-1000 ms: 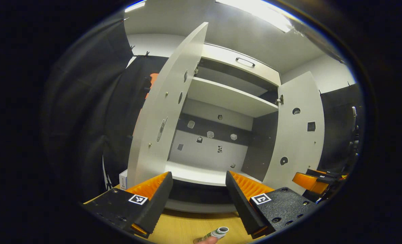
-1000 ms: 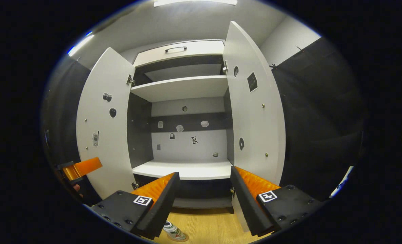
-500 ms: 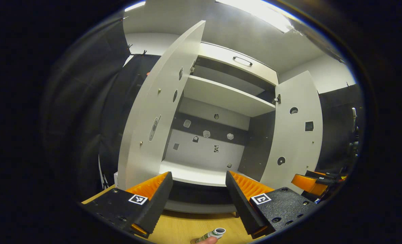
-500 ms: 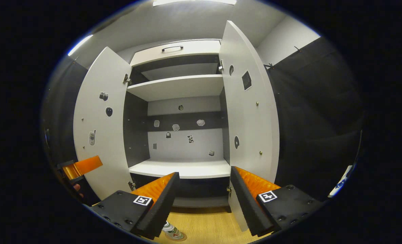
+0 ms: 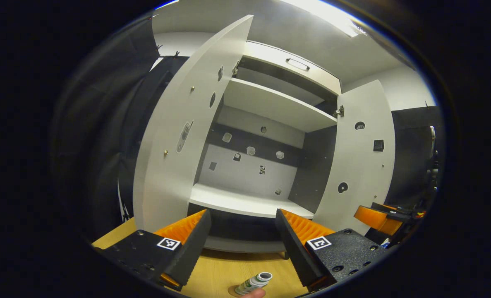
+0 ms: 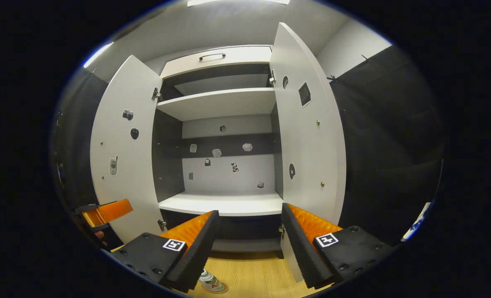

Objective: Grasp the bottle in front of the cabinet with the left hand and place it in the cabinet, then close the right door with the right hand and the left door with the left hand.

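The left gripper [image 5: 242, 242] hovers with fingers spread wide and empty above the pale wooden table [image 5: 224, 271]; the right gripper [image 6: 248, 246] is likewise spread. Just below them the small white bottle with a green label [image 5: 253, 283] stands on the table; beyond it the white two-door cabinet [image 6: 224, 103] stands with both doors open.

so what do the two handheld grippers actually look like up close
The left gripper and the right gripper look alike: two wedge-shaped fingers with ribbed inner faces, each mounted on a black textured block with round screw holes and a small square black-and-white marker tag. No cables or sleeves are visible.
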`<state>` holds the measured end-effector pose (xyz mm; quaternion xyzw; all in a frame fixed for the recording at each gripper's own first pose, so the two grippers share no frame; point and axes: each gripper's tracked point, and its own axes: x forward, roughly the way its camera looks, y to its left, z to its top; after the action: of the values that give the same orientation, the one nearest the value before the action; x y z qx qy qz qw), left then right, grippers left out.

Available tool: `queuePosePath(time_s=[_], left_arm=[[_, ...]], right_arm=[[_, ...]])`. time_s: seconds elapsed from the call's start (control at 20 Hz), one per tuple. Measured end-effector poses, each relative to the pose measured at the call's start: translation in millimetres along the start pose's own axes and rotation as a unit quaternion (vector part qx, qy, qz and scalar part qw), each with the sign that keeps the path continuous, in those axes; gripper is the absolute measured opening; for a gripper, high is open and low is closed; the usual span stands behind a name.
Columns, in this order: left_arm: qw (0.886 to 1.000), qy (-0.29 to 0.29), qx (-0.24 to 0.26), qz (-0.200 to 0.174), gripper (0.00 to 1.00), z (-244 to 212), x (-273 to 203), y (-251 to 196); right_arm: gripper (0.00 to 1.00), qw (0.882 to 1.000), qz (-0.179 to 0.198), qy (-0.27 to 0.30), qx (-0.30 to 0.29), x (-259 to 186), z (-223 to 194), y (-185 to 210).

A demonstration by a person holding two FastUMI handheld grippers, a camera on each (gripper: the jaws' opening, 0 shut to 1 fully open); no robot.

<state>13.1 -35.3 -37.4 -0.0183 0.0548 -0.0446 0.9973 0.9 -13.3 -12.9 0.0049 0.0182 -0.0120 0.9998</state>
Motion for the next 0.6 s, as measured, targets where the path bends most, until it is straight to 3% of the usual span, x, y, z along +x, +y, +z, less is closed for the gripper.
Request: queuePosePath(time_s=[0.15, 0.3, 0.45, 0.6], left_arm=[[0.998, 0.033, 0.01, -0.061, 0.96, -30.6, 13.3, -37.1], [0.984, 0.133, 0.014, -0.114, 0.96, -125.6, 15.6, -60.1], [0.968, 0.226, 0.047, -0.094, 0.96, -227.6, 4.4, -46.1], [0.954, 0.274, 0.083, -0.085, 0.96, -289.0, -10.1, -28.6]], right_arm=[[0.98, 1.0, 0.0, 0.006, 0.016, -1.4, -5.5, 0.7], [0.98, 1.0, -0.005, 0.0, 0.011, -7.2, -2.6, -3.9], [0.98, 1.0, -0.02, 0.0, -0.002, -9.1, -2.2, -15.7], [0.98, 1.0, -0.028, 0.004, -0.011, -10.4, -3.4, -24.6]])
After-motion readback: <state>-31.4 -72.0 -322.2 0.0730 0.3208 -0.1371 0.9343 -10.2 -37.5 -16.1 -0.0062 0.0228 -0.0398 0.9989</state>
